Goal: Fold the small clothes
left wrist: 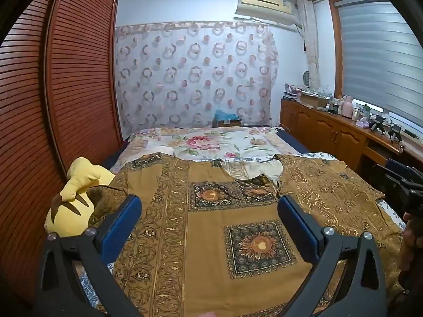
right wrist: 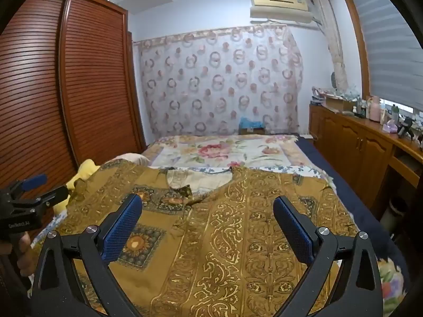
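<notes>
Garment (left wrist: 211, 237) = brown/gold printed top, spread flat on the bed (left wrist: 211, 140), neckline (left wrist: 251, 170) toward the far end, hem at the near edge by both grippers. Laid out face-up and smoothed, prob so both side edges are reachable for a first fold. No fold made yet, judging by the flat outline.

Left gripper (left wrist: 208, 208) hovers over the near-left part of the garment, fingers spread wide, nothing between them. Blue pads (left wrist: 120, 227) clear of the cloth as far as I can tell.

Right gripper (right wrist: 207, 210) same story: over the near-right part, fingers wide apart, holding nothing. Both pointing along the bed toward the neckline, side by side, so looks like a symmetric 2-hand pickup is being set up.

Left sleeve area drapes onto a yellow plush toy (left wrist: 74, 200) at the bed's left edge, beside the wardrobe (left wrist: 66, 79). That lifts the cloth there; could snag or skew the fold on that side.

Right sleeve (right wrist: 317, 185) reaches near the bed's right edge, lying flat.

Next, imo: drop to hem corners or side edges, pinch, fold inward.
</notes>
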Demonstrator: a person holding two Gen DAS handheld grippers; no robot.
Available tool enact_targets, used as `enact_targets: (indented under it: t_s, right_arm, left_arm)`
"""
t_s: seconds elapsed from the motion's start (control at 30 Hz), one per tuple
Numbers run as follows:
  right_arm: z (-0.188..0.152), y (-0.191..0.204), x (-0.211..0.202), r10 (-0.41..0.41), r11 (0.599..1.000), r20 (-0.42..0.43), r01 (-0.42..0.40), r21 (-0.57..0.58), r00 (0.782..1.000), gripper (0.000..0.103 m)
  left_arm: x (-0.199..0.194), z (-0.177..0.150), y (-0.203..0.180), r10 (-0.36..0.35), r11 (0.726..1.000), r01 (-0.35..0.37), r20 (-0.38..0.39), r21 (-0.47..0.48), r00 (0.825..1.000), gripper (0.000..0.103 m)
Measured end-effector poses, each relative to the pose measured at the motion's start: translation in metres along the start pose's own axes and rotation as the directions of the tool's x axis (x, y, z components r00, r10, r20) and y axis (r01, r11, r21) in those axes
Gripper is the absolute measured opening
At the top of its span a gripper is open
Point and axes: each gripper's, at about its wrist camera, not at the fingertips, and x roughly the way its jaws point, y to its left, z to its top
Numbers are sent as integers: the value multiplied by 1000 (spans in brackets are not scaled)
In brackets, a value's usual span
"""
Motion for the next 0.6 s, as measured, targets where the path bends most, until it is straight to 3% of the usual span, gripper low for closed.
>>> enact_targets:
  t_s: [0.6]
  right_arm:
    - [0,2,1,-5,1000,1,5,-7,1000,102]
  left_arm:
    - [0,2,-9,6,1000,-6,2,2,1000,103]
